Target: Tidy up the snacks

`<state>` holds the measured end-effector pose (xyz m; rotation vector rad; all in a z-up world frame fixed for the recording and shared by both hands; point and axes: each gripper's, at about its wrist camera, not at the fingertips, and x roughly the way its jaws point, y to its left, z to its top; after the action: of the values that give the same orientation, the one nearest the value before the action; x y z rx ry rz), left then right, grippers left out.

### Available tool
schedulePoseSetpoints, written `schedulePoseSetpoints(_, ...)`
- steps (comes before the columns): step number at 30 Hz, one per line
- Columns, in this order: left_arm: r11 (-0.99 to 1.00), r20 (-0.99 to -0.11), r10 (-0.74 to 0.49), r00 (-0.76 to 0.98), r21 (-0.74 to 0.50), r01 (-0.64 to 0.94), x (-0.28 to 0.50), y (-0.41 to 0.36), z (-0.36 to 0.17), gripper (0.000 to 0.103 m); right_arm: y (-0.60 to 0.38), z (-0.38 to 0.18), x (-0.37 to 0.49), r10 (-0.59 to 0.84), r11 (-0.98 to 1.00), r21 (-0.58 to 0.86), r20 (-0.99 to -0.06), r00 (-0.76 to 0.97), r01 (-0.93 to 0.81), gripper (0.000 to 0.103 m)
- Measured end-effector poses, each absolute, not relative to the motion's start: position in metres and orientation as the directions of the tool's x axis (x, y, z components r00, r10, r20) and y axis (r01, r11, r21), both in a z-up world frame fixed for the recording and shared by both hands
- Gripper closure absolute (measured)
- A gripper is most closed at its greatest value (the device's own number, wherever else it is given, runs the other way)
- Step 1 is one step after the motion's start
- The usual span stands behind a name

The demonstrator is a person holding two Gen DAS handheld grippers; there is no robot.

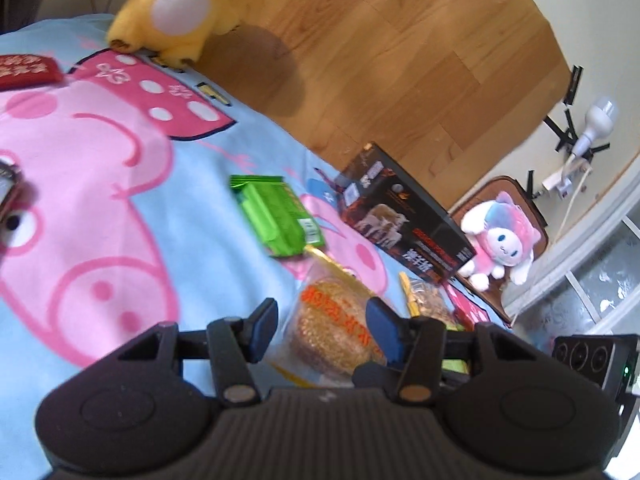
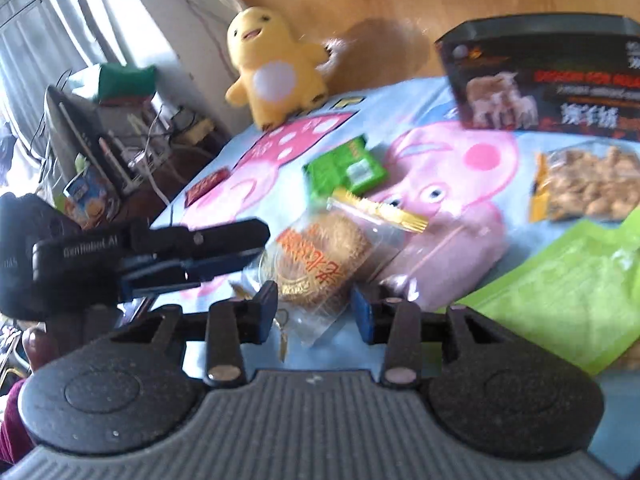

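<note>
On the cartoon-pig blanket (image 1: 120, 208) the clear pastry bag (image 1: 336, 320) lay just ahead of my left gripper (image 1: 322, 322) and right gripper (image 2: 314, 306), both open and apart from it, looking light, crinkly, slippery, best pinched at its sealed edge.

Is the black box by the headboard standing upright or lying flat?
Upright on a long edge: the black box shows its printed face to the right wrist camera, its top edge raised above the blanket.
</note>
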<state>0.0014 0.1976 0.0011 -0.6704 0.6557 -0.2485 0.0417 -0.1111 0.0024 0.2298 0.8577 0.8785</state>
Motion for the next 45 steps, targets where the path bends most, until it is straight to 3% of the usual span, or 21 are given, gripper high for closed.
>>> schedulePoseSetpoints(3,0.759,-0.485,-0.424,0.765,-0.650,0.008,0.002,0.198,-0.004,0.054,-0.112,0.000,0.042,0.761,0.633,0.523,-0.557,0.333,-0.570,0.060)
schedulePoseSetpoints(7,0.776,-0.493,-0.409,0.768,-0.630,0.008,0.000,0.192,-0.005,0.069,-0.114,0.005,0.031,0.750,0.645,0.480,-0.547,0.372,-0.595,0.071)
schedulePoseSetpoints(15,0.796,-0.446,-0.422,0.789,-0.598,0.087,0.024,0.174,0.031,0.069,-0.133,0.033,0.040,0.743,0.666,0.422,-0.451,0.495,-0.615,0.072)
schedulePoseSetpoints(24,0.833,-0.385,-0.480,0.788,-0.480,0.273,0.130,0.096,0.086,0.069,-0.186,0.065,0.111,0.614,0.787,0.351,-0.364,0.701,-0.507,0.072)
schedulePoseSetpoints(33,0.847,-0.462,-0.490,0.739,-0.453,0.279,0.223,0.034,0.064,0.068,-0.213,0.054,0.176,0.425,0.901,0.273,-0.390,0.817,-0.338,0.069)
schedulePoseSetpoints(35,0.862,-0.478,-0.467,0.744,-0.435,0.261,0.223,0.031,0.059,0.069,-0.214,0.047,0.176,0.379,0.922,0.237,-0.401,0.834,-0.305,0.068)
schedulePoseSetpoints(37,0.857,-0.465,-0.473,0.749,-0.439,0.269,0.213,0.036,0.061,0.066,-0.224,0.046,0.169,0.367,0.925,0.252,-0.394,0.843,-0.285,0.057)
schedulePoseSetpoints(42,0.844,-0.396,-0.498,0.772,-0.424,0.327,0.163,0.055,0.076,0.058,-0.265,0.050,0.137,0.385,0.898,0.354,-0.345,0.856,-0.260,0.057)
schedulePoseSetpoints(45,0.828,-0.389,-0.518,0.762,-0.450,0.334,0.135,0.065,0.067,0.055,-0.290,0.035,0.121,0.412,0.864,0.451,-0.380,0.828,-0.223,0.057)
